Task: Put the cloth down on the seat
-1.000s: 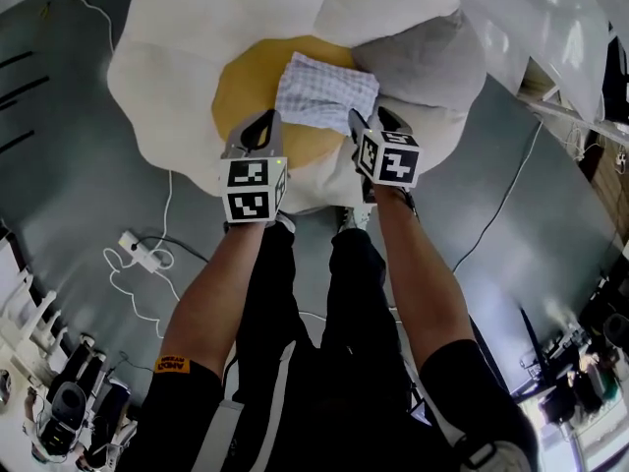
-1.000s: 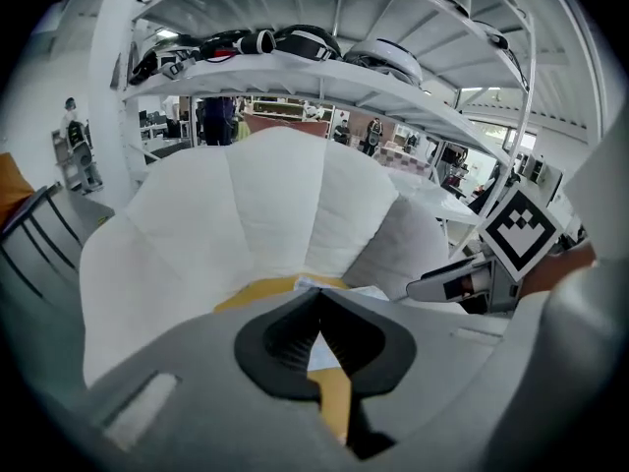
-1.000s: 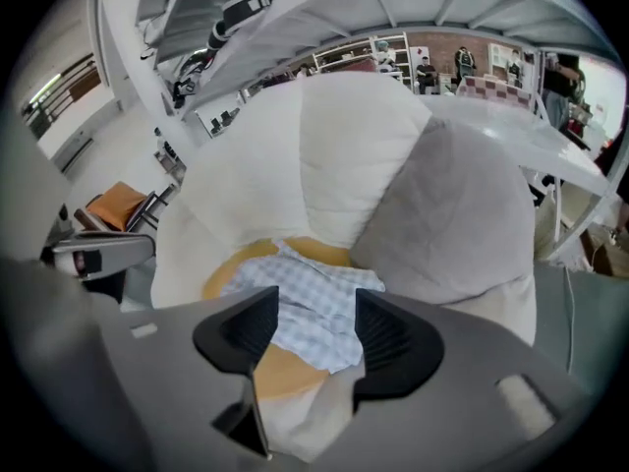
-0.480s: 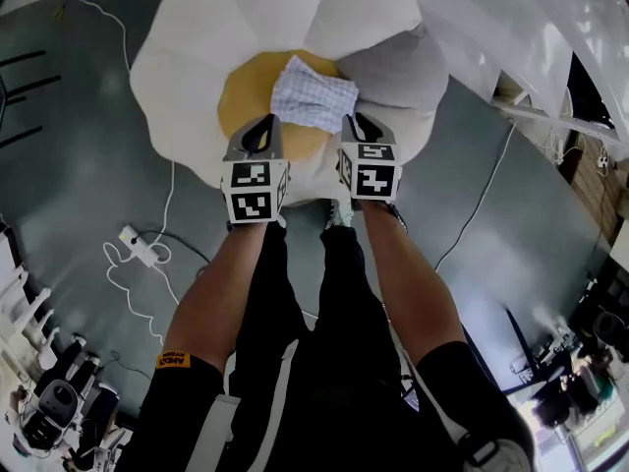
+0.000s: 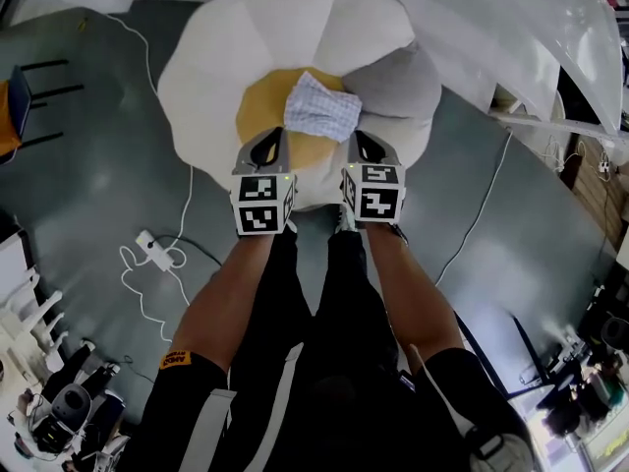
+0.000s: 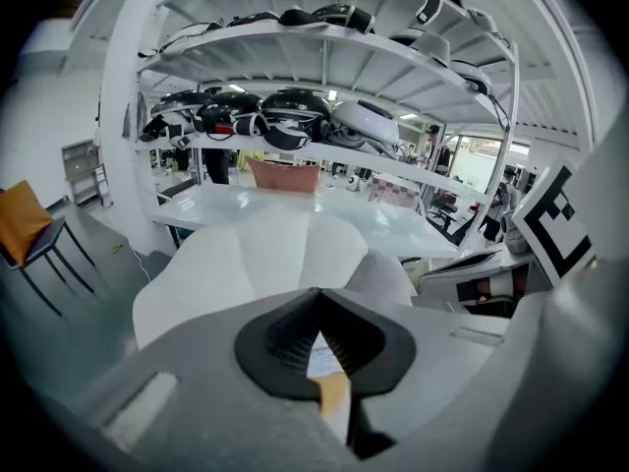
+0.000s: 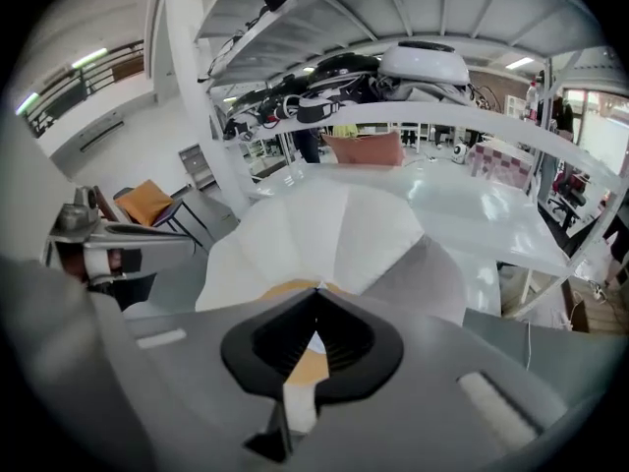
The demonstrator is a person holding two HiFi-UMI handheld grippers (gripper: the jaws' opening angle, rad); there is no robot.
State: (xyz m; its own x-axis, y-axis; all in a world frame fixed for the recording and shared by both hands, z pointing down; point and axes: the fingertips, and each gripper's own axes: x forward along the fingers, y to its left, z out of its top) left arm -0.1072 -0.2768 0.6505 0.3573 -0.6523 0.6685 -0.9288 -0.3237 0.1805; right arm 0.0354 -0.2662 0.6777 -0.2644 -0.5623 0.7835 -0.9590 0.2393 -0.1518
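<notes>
A pale checked cloth (image 5: 322,114) lies crumpled on the round yellow seat (image 5: 263,121) of a white petal-shaped chair (image 5: 211,77), its right edge against a grey cushion (image 5: 393,82). My left gripper (image 5: 270,136) hovers over the seat's near edge, just short of the cloth, shut and empty. My right gripper (image 5: 356,138) sits beside it near the cloth's lower right corner, also shut with nothing between its jaws. In the right gripper view the closed jaws (image 7: 316,293) leave only a slit showing the yellow seat (image 7: 309,367). In the left gripper view the jaws (image 6: 316,293) meet likewise.
A white power strip with looped cable (image 5: 157,251) lies on the grey floor at the left. An orange chair (image 5: 8,116) stands at the far left. A white table (image 5: 550,28) runs behind the chair, under shelves of helmets (image 6: 295,116). The person's legs stand close to the chair's front.
Both grippers have drawn back from the cloth toward the person. The right gripper's jaws have closed with nothing in them. The cloth stays lying on the seat.
</notes>
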